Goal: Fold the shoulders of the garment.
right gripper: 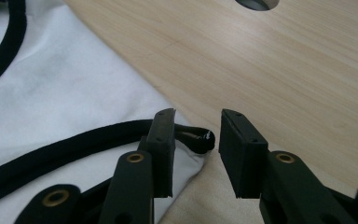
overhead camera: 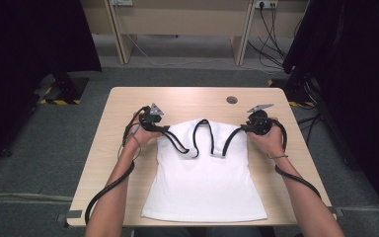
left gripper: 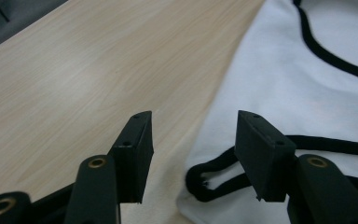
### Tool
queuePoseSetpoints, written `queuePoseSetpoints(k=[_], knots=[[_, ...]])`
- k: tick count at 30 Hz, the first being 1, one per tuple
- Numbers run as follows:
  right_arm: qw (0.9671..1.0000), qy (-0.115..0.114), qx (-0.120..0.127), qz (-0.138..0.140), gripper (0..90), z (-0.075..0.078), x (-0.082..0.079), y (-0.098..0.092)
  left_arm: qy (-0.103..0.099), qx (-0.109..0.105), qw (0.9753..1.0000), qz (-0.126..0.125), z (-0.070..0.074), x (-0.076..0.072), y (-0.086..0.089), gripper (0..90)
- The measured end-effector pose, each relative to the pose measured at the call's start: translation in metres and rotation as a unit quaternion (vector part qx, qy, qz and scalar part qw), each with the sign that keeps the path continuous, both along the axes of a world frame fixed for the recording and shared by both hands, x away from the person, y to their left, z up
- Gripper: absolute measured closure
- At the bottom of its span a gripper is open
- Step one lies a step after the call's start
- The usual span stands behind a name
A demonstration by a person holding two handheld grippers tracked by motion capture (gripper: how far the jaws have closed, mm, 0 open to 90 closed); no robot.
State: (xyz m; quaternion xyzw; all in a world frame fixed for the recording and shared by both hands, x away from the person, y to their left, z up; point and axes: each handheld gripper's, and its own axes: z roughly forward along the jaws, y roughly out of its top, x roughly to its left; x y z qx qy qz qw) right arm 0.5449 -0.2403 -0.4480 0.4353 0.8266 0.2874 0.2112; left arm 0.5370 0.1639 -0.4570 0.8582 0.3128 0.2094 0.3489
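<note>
High view: wooden bench (overhead camera: 128,106), white black-trimmed top (overhead camera: 205,182) flat at centre, straps away from person. Left gripper (left gripper: 193,140) spread wide over left shoulder strap (left gripper: 205,179). Right gripper (right gripper: 198,140) parted around right strap tip (right gripper: 204,138), unclenched.

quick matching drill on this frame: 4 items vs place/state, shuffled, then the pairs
Items:
1. left hand-held gripper
2. right hand-held gripper
3. white tank top
4. round hole

Place or state:
A. in the tabletop, beyond the top
B. open at the top's left strap end
C. lying flat, black-trimmed
D. open at the top's right strap end

Pairs: 1-B, 2-D, 3-C, 4-A
</note>
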Motion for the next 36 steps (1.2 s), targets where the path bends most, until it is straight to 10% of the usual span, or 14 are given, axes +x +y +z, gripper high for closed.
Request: queuePoseSetpoints(k=[6,22,36], knots=[[0.9998,0.012,-0.014,0.002,62.1,-0.008,0.005,0.001,0.008,0.036,0.9991,-0.021,-0.007,0.002,-0.013,45.2],[0.9994,0.023,0.011,-0.022,74.9,-0.01,0.011,-0.002,-0.002,0.012,0.9999,0.01,-0.006,0.01,-0.01,55.5],[0.9977,0.02,0.002,0.064,60.8,0.0,-0.002,0.027,0.027,0.036,0.9986,-0.027,-0.003,0.01,-0.016,47.1]])
